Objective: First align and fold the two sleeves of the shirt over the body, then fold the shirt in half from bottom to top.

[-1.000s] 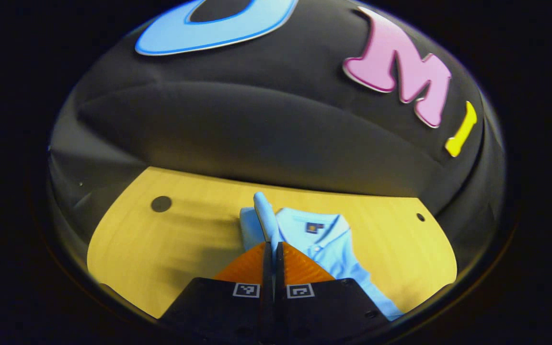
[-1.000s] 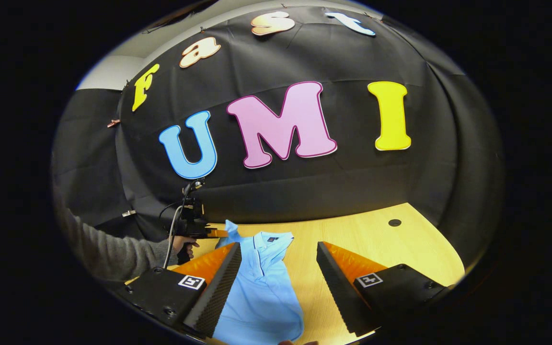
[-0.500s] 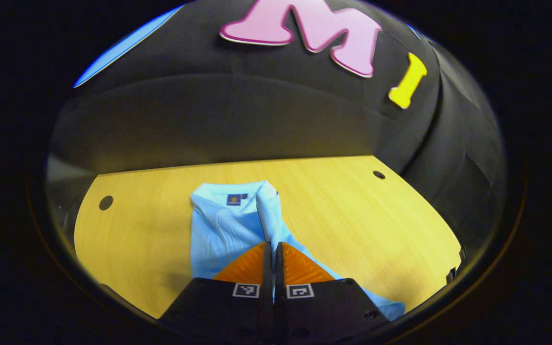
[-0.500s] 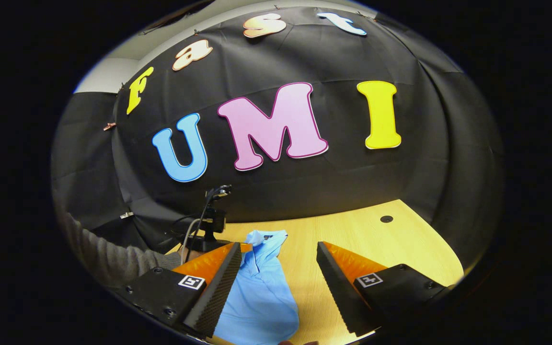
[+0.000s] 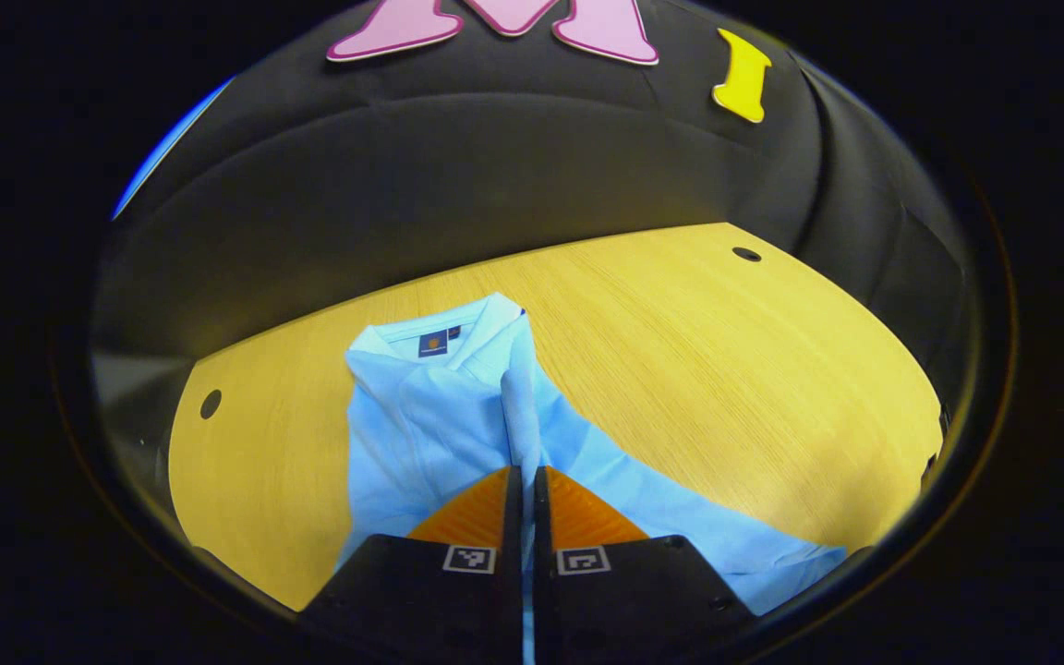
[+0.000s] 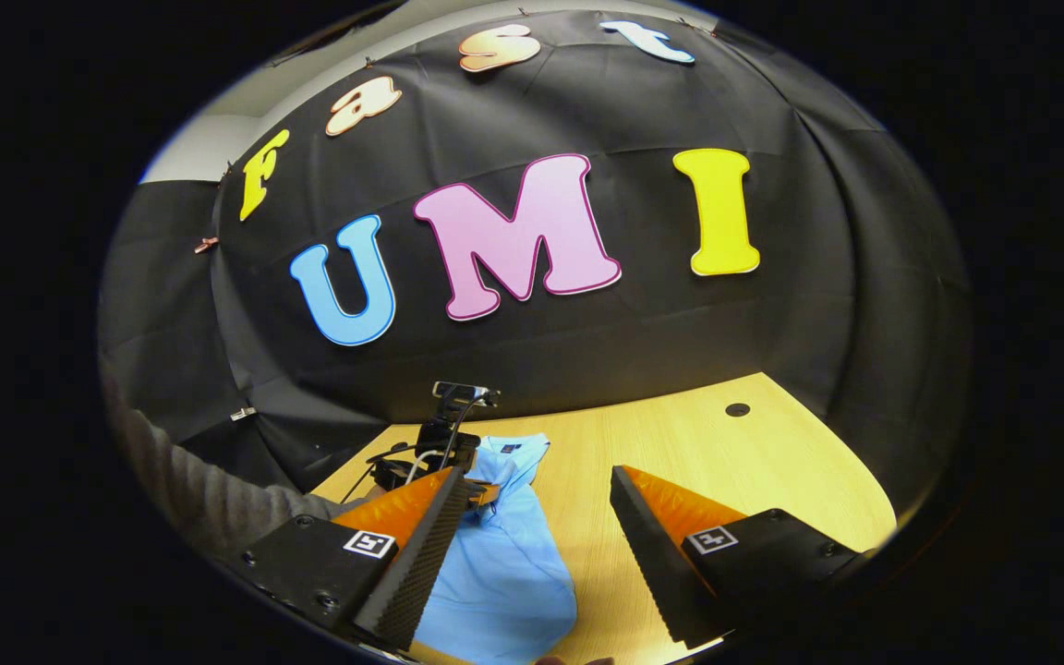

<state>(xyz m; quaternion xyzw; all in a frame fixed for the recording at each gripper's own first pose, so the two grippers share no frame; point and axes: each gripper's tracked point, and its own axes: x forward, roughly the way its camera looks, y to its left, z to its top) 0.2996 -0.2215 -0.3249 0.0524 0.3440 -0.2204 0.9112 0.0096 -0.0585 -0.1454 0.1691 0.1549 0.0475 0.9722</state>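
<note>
**Now the sleeve is pinched over the shirt body**

Seen from the left gripper view, the light blue short-sleeved polo shirt (image 5: pixel 421 425) lies on the pale wooden table (image 5: pixel 726 369), its collar toward the black cloth wall (image 5: pixel 495 185) and its hem toward the camera, so its long axis runs away from the lens, leaning slightly left at the far end. The left gripper (image 5: pixel 523 480) has its fingers pressed together on a narrow raised fold of the shirt's sleeve (image 5: pixel 521 416), which stands up as a ridge over the body. Another part of the shirt trails off toward the lower right.

From the right gripper view, the right gripper (image 6: pixel 532 517) hangs with its jaws spread wide, holding nothing, above the table (image 6: pixel 726 462). The shirt (image 6: pixel 504 573) lies between and beyond its fingers, collar pointing to the wall. The left gripper (image 6: pixel 458 462) sits over the shirt's far part, with a grey sleeve of the person (image 6: pixel 209 499) at the left.
</note>
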